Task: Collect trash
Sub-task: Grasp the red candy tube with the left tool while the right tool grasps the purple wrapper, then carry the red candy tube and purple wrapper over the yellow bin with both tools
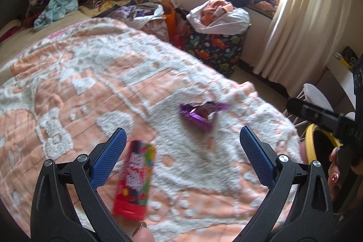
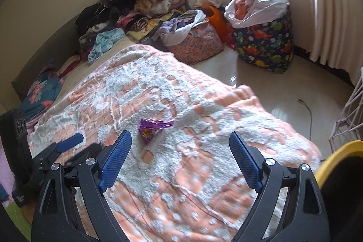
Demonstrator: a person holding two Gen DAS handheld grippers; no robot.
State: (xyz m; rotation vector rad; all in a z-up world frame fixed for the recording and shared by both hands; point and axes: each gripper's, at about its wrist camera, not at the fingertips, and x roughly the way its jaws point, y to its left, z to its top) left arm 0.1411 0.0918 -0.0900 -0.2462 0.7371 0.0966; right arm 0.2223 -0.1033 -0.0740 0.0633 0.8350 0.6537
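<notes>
Both grippers hung over the bed with jaws spread wide and nothing between the pads.

Left gripper (image 1: 181, 140) was over the orange-and-white blanket (image 1: 79, 83). The red candy wrapper (image 1: 133, 180) lay flat just inside its left finger (image 1: 109, 158), long axis running roughly along the pointing line, red end nearest the camera. So that piece was closer to the left hand by a clear margin; from the right wrist view it was hidden behind that gripper's own finger.

The crumpled purple wrapper (image 1: 199, 115) lay further out on the blanket, ahead of both. From the right gripper (image 2: 180, 151) it sat just ahead and toward the left fingertip (image 2: 118, 155), its long axis slanted across the gap (image 2: 152, 128).

The yellow bin (image 2: 340, 155) stood off the bed's right edge, beside the right hand.

My read: left takes red with a small shift left, right takes purple.
</notes>
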